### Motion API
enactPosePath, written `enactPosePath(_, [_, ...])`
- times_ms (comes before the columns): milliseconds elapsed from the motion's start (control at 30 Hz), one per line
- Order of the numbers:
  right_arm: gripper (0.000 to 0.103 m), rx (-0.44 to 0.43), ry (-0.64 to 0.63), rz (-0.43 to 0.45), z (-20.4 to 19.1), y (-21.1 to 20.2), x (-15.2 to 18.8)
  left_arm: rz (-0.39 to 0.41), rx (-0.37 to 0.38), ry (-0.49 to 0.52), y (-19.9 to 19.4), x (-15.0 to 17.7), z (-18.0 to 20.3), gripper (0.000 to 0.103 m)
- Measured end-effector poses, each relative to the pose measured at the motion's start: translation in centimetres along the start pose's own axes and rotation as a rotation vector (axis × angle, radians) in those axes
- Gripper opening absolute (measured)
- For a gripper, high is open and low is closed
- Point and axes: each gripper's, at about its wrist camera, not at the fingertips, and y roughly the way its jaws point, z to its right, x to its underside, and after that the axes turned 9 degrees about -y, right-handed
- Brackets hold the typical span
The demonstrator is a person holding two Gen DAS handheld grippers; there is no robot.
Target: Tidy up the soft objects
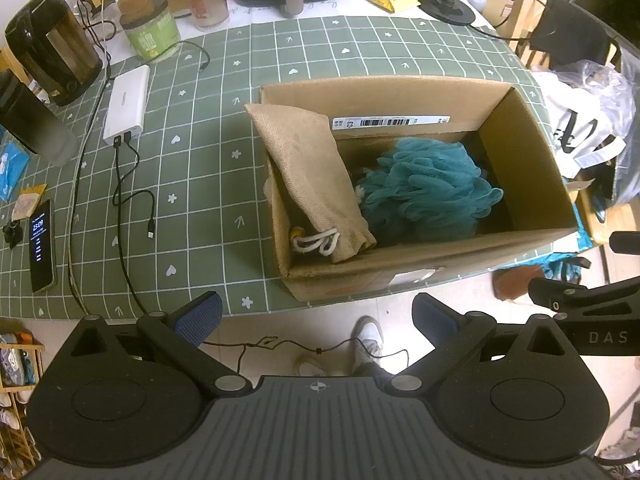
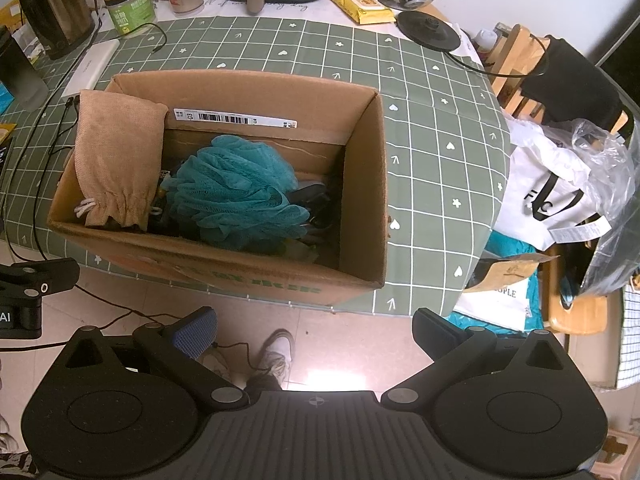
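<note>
An open cardboard box (image 1: 528, 160) (image 2: 362, 184) stands at the near edge of the green checked table. Inside lies a teal mesh bath sponge (image 1: 430, 188) (image 2: 236, 196). A tan drawstring pouch (image 1: 310, 176) (image 2: 118, 160) leans over the box's left wall, its cord end down. Dark items sit under the sponge. My left gripper (image 1: 316, 320) hangs open and empty in front of the box, above the floor. My right gripper (image 2: 314, 330) is likewise open and empty, short of the box's front wall. Each gripper's body shows at the edge of the other's view.
A white power bank (image 1: 128, 102) with cables, a phone (image 1: 42, 246), a black kettle (image 1: 52, 46) and jars line the table's left and back. Bags (image 2: 552, 192) and a wooden chair crowd the right. A person's shoes (image 2: 276, 354) stand on the tiled floor below.
</note>
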Motion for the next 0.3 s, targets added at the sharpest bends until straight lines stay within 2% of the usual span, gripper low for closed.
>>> enactPosePath(300, [0.103,0.001,0.000,0.000,-0.01,0.03,0.00,0.014,0.005,0.002,-0.10,-0.12,0.12,0.103])
